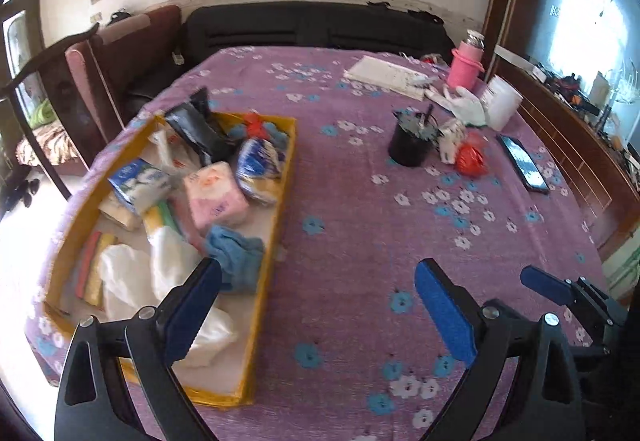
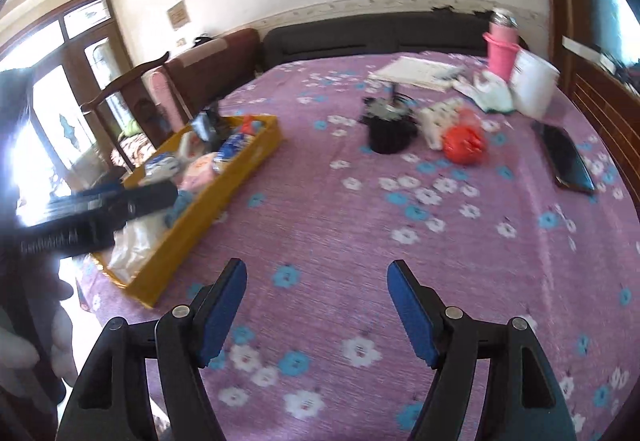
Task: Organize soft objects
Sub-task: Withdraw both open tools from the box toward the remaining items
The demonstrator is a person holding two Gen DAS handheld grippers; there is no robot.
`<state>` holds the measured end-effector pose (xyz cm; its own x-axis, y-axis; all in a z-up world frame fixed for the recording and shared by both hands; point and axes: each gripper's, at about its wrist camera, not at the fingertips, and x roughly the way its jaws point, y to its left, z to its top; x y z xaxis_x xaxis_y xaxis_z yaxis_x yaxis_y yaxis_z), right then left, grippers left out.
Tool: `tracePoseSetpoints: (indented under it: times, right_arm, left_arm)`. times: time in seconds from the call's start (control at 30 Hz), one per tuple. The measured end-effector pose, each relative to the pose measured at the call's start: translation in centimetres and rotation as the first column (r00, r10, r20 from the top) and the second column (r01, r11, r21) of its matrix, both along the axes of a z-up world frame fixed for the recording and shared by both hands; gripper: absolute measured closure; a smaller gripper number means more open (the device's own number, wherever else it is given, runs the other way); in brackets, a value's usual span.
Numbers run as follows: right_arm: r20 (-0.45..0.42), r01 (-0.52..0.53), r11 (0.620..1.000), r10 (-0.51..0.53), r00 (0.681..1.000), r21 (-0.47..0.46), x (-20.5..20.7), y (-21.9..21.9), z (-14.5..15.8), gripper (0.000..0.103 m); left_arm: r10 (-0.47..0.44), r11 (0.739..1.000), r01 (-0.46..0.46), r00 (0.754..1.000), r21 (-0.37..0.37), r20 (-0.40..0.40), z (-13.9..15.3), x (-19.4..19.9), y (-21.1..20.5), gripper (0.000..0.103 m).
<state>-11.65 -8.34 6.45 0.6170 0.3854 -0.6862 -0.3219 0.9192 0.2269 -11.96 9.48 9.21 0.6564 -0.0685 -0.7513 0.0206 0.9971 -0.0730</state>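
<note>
A yellow tray [image 1: 282, 197] sits on the left of the purple flowered tablecloth. It holds a pink tissue pack [image 1: 216, 193], blue-and-white packs [image 1: 138, 183], a blue cloth [image 1: 236, 255], white cloth [image 1: 132, 277] and a black pouch [image 1: 198, 127]. A red crumpled bag [image 1: 470, 159] and a white plastic bag [image 1: 466, 105] lie loose at the right. My left gripper [image 1: 320, 301] hovers open over the tray's right wall, with nothing between its pads. My right gripper [image 2: 318, 305] is open over bare cloth, right of the tray [image 2: 224, 181] and well short of the red bag [image 2: 464, 141].
A black cup [image 1: 410, 145] stands mid-table with a small patterned white bundle [image 1: 450, 139] beside it. A phone [image 1: 524, 163], a white jar [image 1: 502, 103], a pink bottle [image 1: 464, 65] and papers [image 1: 384, 75] fill the far right. A sofa and a chair stand behind the table.
</note>
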Motion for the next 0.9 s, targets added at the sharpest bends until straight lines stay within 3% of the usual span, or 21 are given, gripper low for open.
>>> tracePoseSetpoints:
  times: [0.13, 0.37, 0.47, 0.53, 0.73, 0.9]
  right_arm:
    - [-0.059, 0.098, 0.995, -0.096, 0.994, 0.025, 1.0, -4.2, -1.3, 0.026]
    - [-0.113, 0.232, 0.973, -0.23, 0.967, 0.006, 3.5, -9.5, -2.3, 0.026]
    - [-0.121, 0.263, 0.964, -0.265, 0.957, -0.025, 5.4, -10.4, -2.5, 0.026]
    - [-0.126, 0.284, 0.958, -0.286, 0.95, -0.033, 7.1, -11.0, -2.4, 0.026]
    - [-0.12, 0.342, 0.939, -0.343, 0.932, -0.027, 14.9, -11.5, -0.9, 0.026]
    - [-0.131, 0.376, 0.925, -0.38, 0.916, -0.054, 22.4, -9.6, -0.5, 0.024]
  left_arm:
    - [-0.07, 0.998, 0.07, 0.996, 0.002, -0.057, -3.2, 1.8, -3.6, 0.006]
    - [-0.043, 0.998, 0.038, 0.995, -0.054, -0.093, -6.2, 5.5, -3.8, 0.006]
    - [-0.042, 0.999, 0.043, 0.997, 0.008, -0.062, -6.9, 5.7, -4.0, 0.005]
    - [-0.061, 0.998, 0.062, 0.996, 0.014, -0.066, -7.1, 5.8, -4.3, 0.0]
    - [-0.049, 0.997, 0.055, 0.994, 0.061, -0.096, -7.5, 6.3, -4.7, 0.0]
    - [-0.05, 0.998, 0.052, 0.997, 0.022, -0.063, -7.3, 6.1, -4.3, 0.0]
